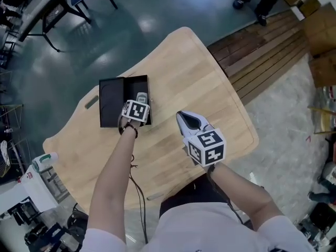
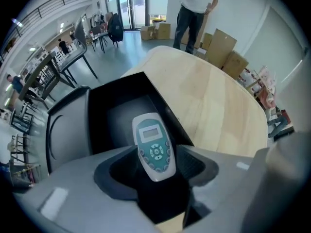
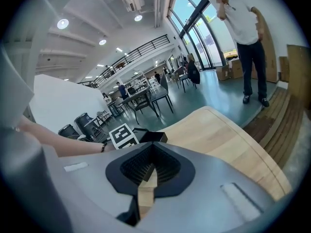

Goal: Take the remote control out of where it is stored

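Wooden table [image 1: 195, 70] seen from above, with an open black box [image 1: 111, 103] lying near its left edge; the lid half lies to the left and the deeper tray to the right. The remote control [image 1: 142, 97] sits over the right tray, its white body and teal keypad facing up. The left gripper [image 1: 138, 104] reaches into this tray from the near side. In the left gripper view the jaws are clamped on the near end of the remote control [image 2: 153, 147], whose display end points away toward the far wall of the box [image 2: 121, 110]; whether the remote is lifted clear of the tray floor or touching it cannot be told for certain. The right gripper [image 1: 184, 118] hovers over bare table to the right of the box, well apart from it. In the right gripper view its jaws are pressed together with nothing between them, only the table [image 3: 223, 140] showing beyond.
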